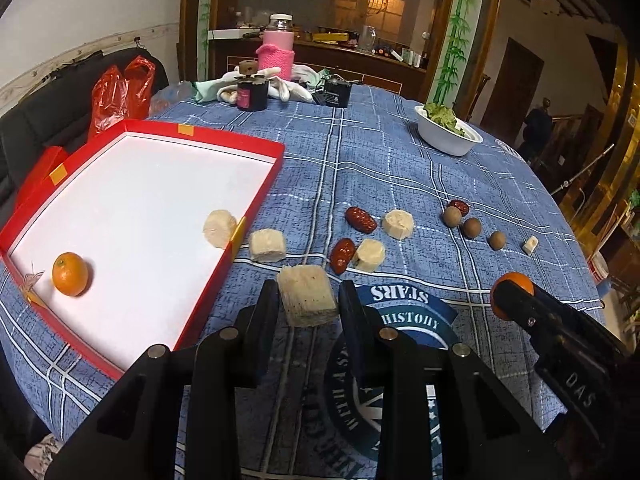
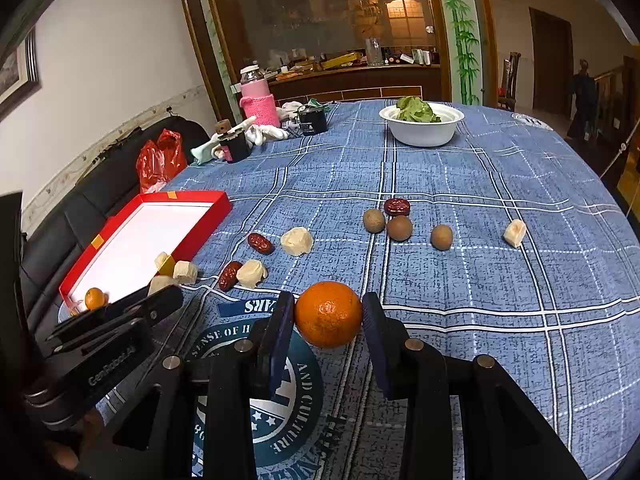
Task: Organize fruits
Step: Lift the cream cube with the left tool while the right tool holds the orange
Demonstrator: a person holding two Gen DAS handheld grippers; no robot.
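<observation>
My left gripper (image 1: 308, 300) is shut on a pale sugarcane chunk (image 1: 307, 299), held just right of the red tray's (image 1: 256, 196) near corner. Inside the tray lie a small orange (image 1: 70, 274) and another cane chunk (image 1: 219, 228). My right gripper (image 2: 328, 316) is shut on a larger orange (image 2: 329, 314) above the blue cloth. It appears in the left wrist view as a black arm covering part of that orange (image 1: 516, 280). Loose on the cloth lie cane chunks (image 2: 297, 241), red dates (image 2: 260, 243) and brown longans (image 2: 399, 227).
A white bowl of greens (image 2: 422, 122) stands at the far side of the table. A pink-sleeved jar (image 2: 259, 98), a dark cup (image 2: 236, 145), white gloves (image 2: 266, 133) and a red plastic bag (image 2: 160, 160) crowd the far left. A black sofa (image 2: 80, 216) runs along the left.
</observation>
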